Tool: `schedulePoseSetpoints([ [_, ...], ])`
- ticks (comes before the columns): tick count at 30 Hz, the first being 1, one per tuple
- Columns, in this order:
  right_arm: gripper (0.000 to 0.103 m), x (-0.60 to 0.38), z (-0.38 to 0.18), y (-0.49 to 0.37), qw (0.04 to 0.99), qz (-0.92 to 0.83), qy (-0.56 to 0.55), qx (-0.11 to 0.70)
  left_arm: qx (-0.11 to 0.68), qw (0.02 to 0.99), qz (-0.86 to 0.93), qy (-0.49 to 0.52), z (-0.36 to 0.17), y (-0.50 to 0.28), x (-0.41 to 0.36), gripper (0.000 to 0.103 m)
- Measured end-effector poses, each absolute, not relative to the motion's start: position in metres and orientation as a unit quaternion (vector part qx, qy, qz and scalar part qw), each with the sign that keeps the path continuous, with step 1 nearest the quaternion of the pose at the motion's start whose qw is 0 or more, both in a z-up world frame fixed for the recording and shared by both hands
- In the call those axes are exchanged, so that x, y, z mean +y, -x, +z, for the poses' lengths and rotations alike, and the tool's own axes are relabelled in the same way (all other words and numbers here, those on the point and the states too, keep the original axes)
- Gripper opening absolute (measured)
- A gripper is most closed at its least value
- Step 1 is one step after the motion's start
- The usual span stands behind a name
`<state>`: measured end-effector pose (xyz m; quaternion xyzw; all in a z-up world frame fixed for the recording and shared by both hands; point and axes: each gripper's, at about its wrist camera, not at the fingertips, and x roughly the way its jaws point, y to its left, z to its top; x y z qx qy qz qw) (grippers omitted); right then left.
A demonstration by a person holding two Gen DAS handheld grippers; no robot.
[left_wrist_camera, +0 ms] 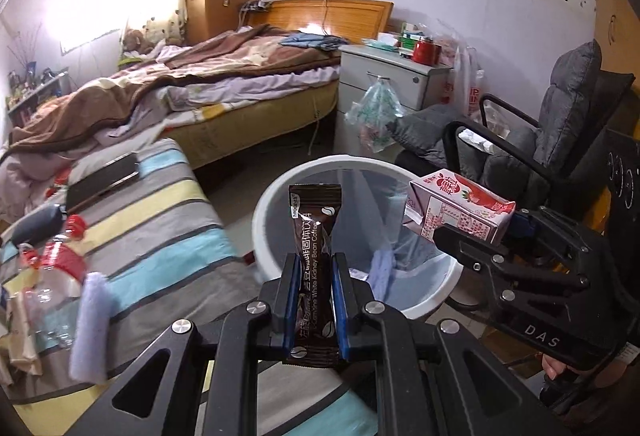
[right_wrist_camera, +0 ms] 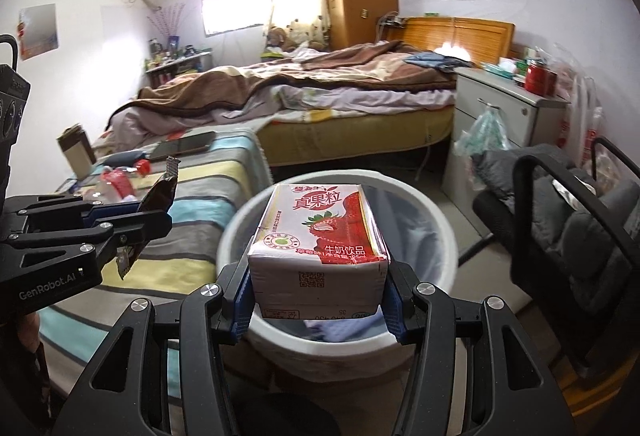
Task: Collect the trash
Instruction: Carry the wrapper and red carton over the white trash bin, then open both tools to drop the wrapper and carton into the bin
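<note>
Two items are held at the drop-off step: the coffee sachet (left_wrist_camera: 314, 268) is clamped in the left claw (left_wrist_camera: 315, 300) and the strawberry milk carton (right_wrist_camera: 320, 252) in the right claw (right_wrist_camera: 316, 300), both near or over the white bin (right_wrist_camera: 436, 220), so release into it is judged next.

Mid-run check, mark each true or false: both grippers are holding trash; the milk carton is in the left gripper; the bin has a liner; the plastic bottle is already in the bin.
1. Both grippers hold trash. True: left gripper clamps the coffee sachet, right gripper the milk carton.
2. Milk carton in left gripper. False: right.
3. The bin has a liner. True.
4. The plastic bottle is in the bin. False: it lies on the striped blanket.
</note>
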<state>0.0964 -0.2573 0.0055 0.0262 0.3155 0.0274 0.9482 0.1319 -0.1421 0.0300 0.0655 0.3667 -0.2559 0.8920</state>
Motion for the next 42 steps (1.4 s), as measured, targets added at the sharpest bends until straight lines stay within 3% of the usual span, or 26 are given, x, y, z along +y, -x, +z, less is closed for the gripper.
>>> schedulePoseSetpoints([
  [21,0.054,-0.28,-0.02,-0.121,0.927,-0.003,-0.008,0.376,0.401,0.874,-0.27,-0.046,0.0,-0.176,-0.181,0.017],
  [24,0.055,-0.285,-0.023,-0.125,0.922,-0.003,-0.008,0.386,0.402,0.875,-0.265,-0.05,-0.003,-0.177,-0.183,0.03],
  [26,0.055,-0.283,-0.025,-0.128,0.92,-0.005,-0.006,0.393,0.402,0.876,-0.263,-0.046,-0.003,-0.178,-0.181,0.045],
  [42,0.057,-0.271,-0.013,-0.113,0.928,-0.005,-0.009,0.372,0.383,0.893,-0.235,-0.035,0.015,-0.159,-0.148,0.046],
])
